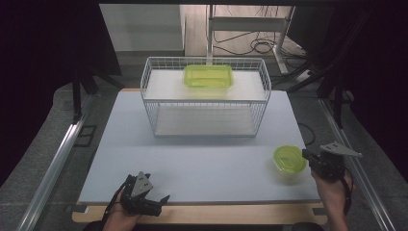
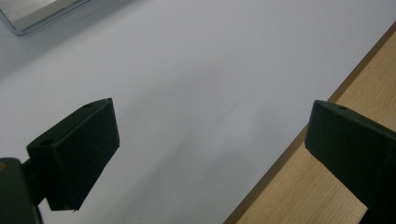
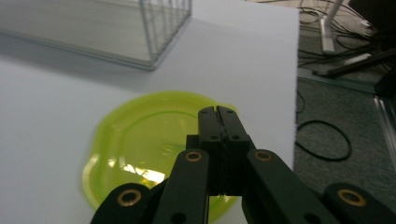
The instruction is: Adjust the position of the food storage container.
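A round yellow-green lidded container [image 1: 287, 161] sits on the white tabletop near its right edge. My right gripper [image 1: 306, 154] is at the container's right rim, jaws pressed together. In the right gripper view the closed gripper [image 3: 218, 111] lies over the container's lid [image 3: 140, 135]; I cannot tell whether the rim is pinched. My left gripper [image 1: 155, 195] rests at the table's front edge, left of centre, jaws wide apart with nothing between them. The left gripper view shows bare tabletop between that gripper's [image 2: 210, 144] jaws.
A white wire basket [image 1: 153, 103] stands at the back centre, with a rectangular yellow-green container [image 1: 208, 76] on its upper level. The basket's corner [image 3: 163, 28] is ahead of the right gripper. A wooden strip [image 2: 364, 93] borders the white board [image 1: 192, 159]. A cable loop [image 3: 322, 140] lies on the floor.
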